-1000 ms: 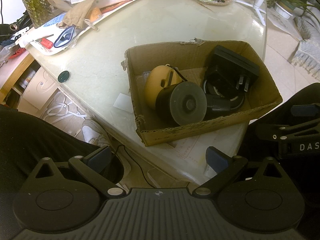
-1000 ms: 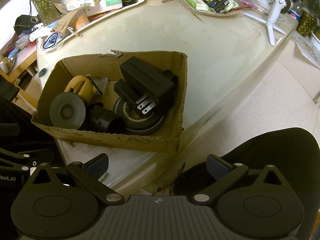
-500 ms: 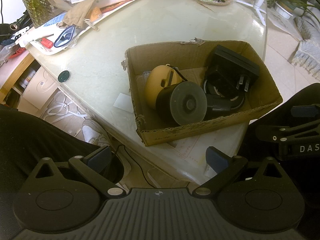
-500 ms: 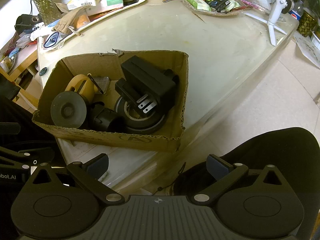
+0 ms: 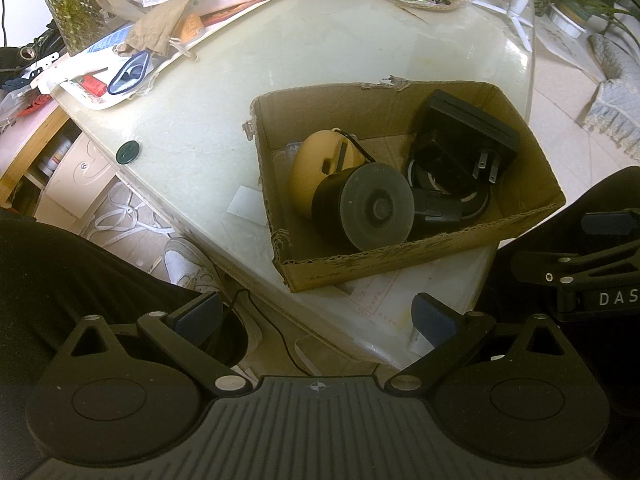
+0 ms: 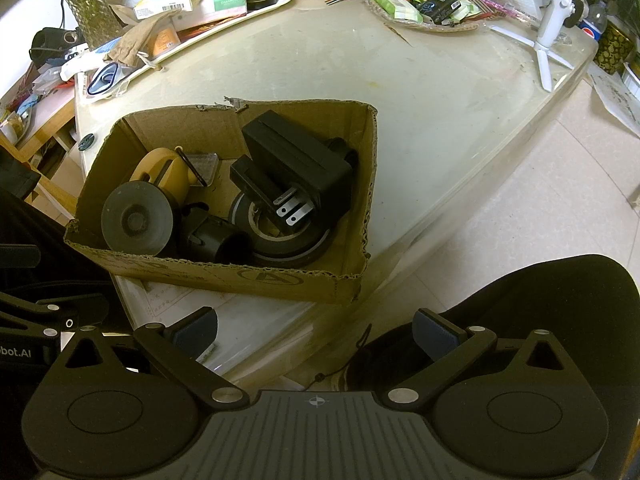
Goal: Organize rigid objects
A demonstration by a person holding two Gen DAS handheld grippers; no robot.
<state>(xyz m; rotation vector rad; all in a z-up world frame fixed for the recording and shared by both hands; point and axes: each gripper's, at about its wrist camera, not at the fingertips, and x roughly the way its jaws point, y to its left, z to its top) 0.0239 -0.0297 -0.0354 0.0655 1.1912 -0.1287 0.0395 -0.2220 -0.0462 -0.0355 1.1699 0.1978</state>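
The cardboard box [image 5: 404,184] sits at the near corner of the pale table [image 5: 320,48], overhanging a sheet of paper, and it already holds the rigid things; whether they were gathered there or wait to be taken out, this one moment fits either reading. Inside, at about nine o'clock of the box in the left wrist view, a yellow rounded piece [image 5: 316,164] leans against the wall, propped by the black cylinder with a grey disc face [image 5: 366,204] lying on its side in front of it; at three o'clock the black plug adapter [image 6: 298,168] rests tilted on the ring of black tape [image 6: 288,240], prongs pointing up and toward the camera, likely because the ring gives it no flat seat; a small black tube-like piece [image 6: 212,240] lies wedged between cylinder and tape at six o'clock. The left gripper [image 5: 316,312] hangs below the table edge, its fingers spread wide with nothing between them; the right gripper [image 6: 316,332] is likewise parted and empty, held off the table's near corner; both are drawn back toward the person's lap, well apart from the box, which suits either a pause before reaching in or a rest after filling. A cluttered white tray [image 5: 168,40] lies at eleven o'clock.
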